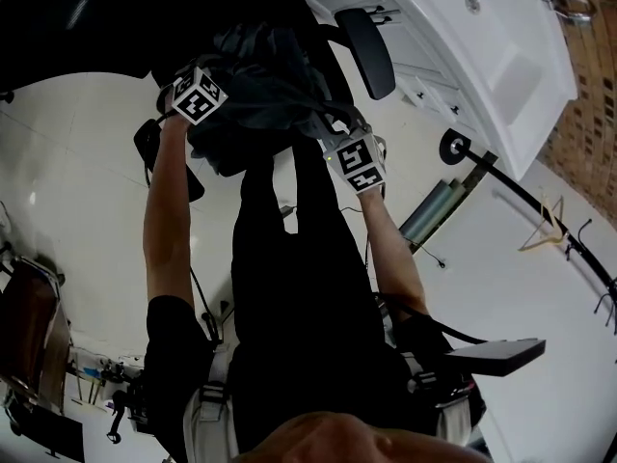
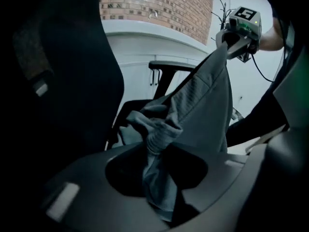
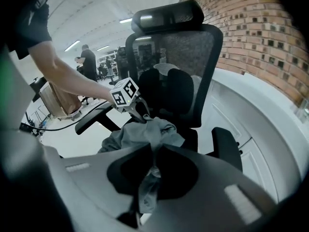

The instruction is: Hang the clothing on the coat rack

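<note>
A grey garment [image 1: 260, 95] hangs bunched between my two grippers, above the seat of a black office chair [image 3: 178, 66]. My left gripper [image 2: 157, 149] has a ribbed edge of the garment [image 2: 203, 105] pinched in its jaws. My right gripper [image 3: 153, 151] is shut on another fold of the garment [image 3: 140, 132]. In the head view the left gripper [image 1: 227, 114] and the right gripper [image 1: 333, 128] sit close together at the cloth. The black coat rack [image 1: 540, 210] stands to the right, with a wooden hanger [image 1: 545, 234] on it.
A white curved counter [image 1: 482, 56] runs behind the chair, below a brick wall [image 2: 159, 4]. The chair's armrest [image 3: 227, 146] juts out at the right. A brown cabinet [image 1: 29, 326] and cables lie at the left. A black pedal-like plate [image 1: 496, 353] is near the person's feet.
</note>
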Motion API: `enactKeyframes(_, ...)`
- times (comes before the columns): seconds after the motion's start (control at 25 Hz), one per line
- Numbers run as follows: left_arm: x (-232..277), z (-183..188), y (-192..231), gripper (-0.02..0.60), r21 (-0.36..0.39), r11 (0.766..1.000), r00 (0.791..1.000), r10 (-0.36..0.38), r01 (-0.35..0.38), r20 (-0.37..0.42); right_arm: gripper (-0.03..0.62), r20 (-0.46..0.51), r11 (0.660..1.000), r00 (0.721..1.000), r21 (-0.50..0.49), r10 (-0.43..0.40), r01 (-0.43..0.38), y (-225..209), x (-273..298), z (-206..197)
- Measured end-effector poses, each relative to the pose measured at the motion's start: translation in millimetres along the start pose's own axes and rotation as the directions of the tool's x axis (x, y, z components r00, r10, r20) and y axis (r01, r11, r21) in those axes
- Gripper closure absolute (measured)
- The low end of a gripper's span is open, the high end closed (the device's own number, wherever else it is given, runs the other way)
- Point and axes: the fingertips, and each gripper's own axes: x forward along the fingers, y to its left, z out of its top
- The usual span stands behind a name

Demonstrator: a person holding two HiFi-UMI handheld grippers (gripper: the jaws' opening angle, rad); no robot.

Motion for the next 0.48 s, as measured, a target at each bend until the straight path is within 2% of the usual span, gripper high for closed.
enactKeyframes(0.04, -13.4, 9.8, 4.5, 0.508, -0.022, 0.999, 0.998, 0.043, -0.042, 0.050, 0.572, 0.014, 1.000, 1.000, 0.024, -0.014, 0.014, -3.2, -6.0, 2.8)
enactKeyframes(0.08, -35.5, 22.0, 6.8, 0.531, -0.065, 0.994, 0.988, 0.094, -0.086, 0.124, 0.572, 0.033, 0.998, 0.999, 0.056, -0.030, 0.028, -6.6, -15.5, 6.4)
enactKeyframes(0.12, -66.1, 37.0, 4.9, 0.539, -0.121, 0.985, 0.966, 0.147, -0.123, 0.213, 0.572, 0.059, 0.995, 0.997, 0.094, -0.047, 0.041, -9.8, -29.3, 11.1)
enactKeyframes(0.16, -104.4, 55.6, -2.0, 0.543, -0.178, 0.973, 0.930, 0.196, -0.145, 0.312, 0.572, 0.093, 0.990, 0.994, 0.134, -0.065, 0.052, -12.1, -48.1, 17.1)
enactKeyframes(0.2, -148.3, 78.9, -13.9, 0.546, -0.226, 0.962, 0.879, 0.235, -0.151, 0.416, 0.572, 0.133, 0.983, 0.987, 0.174, -0.087, 0.063, -13.4, -72.2, 25.0)
enactKeyframes(0.28, -239.2, 137.1, -47.2, 0.548, -0.264, 0.957, 0.752, 0.260, -0.119, 0.606, 0.574, 0.237, 0.963, 0.959, 0.254, -0.157, 0.095, -14.6, -134.6, 49.4)
enactKeyframes(0.36, -313.3, 199.5, -86.3, 0.549, -0.221, 0.974, 0.635, 0.202, -0.050, 0.746, 0.574, 0.352, 0.935, 0.899, 0.324, -0.260, 0.143, -17.2, -211.6, 76.1)
enactKeyframes(0.48, -388.9, 293.7, -145.3, 0.549, -0.089, 0.995, 0.452, 0.055, 0.054, 0.890, 0.574, 0.449, 0.890, 0.791, 0.379, -0.415, 0.252, -20.1, -336.0, 92.1)
